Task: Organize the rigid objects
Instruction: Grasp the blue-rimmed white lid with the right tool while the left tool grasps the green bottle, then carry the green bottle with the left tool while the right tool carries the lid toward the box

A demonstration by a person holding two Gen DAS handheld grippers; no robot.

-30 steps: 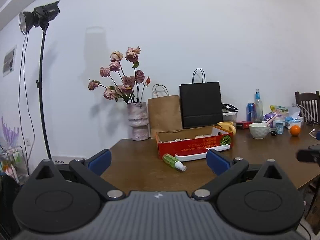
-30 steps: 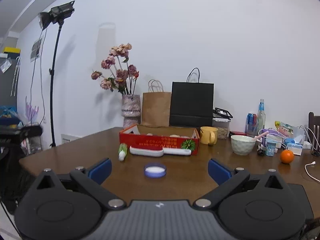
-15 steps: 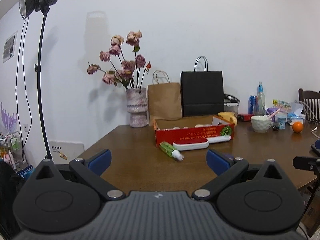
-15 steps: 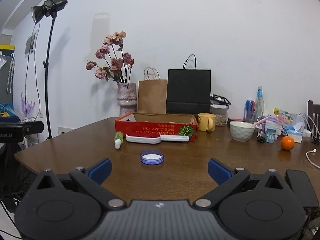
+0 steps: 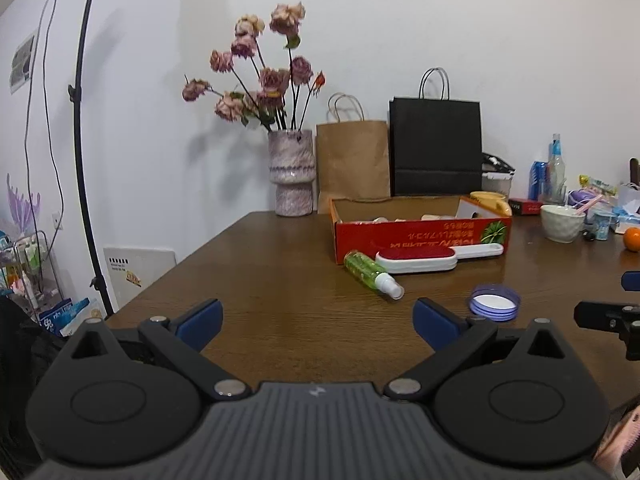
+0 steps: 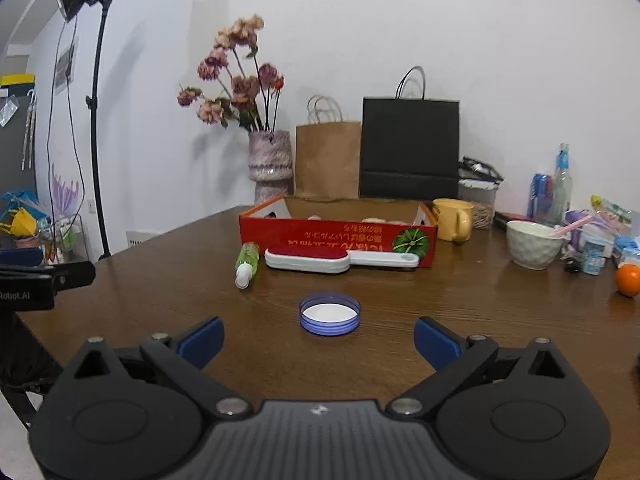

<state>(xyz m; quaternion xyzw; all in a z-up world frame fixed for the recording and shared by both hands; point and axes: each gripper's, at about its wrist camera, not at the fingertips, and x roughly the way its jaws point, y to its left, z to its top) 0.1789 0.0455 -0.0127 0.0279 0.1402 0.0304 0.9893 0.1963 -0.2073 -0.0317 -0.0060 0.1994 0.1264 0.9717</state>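
A red cardboard box (image 5: 420, 228) (image 6: 338, 236) stands mid-table with small items inside. In front of it lie a white and red lint brush (image 5: 424, 258) (image 6: 320, 260), a green spray bottle (image 5: 372, 274) (image 6: 247, 262) and a blue jar lid (image 5: 495, 302) (image 6: 330, 313). My left gripper (image 5: 316, 320) is open and empty over the table's near left part, short of the bottle. My right gripper (image 6: 318, 340) is open and empty, just short of the lid, which lies ahead between its fingers.
A vase of dried roses (image 5: 291, 172), a brown bag (image 5: 352, 160) and a black bag (image 5: 436, 148) stand at the wall. A yellow mug (image 6: 452, 220), white bowl (image 6: 534, 244), bottles and an orange (image 6: 628, 280) crowd the right. A light stand (image 5: 82, 140) is left of the table.
Both grippers have moved forward and closer to the table; the box, bottle, brush and lid appear larger and nearer. Both stay open and empty.
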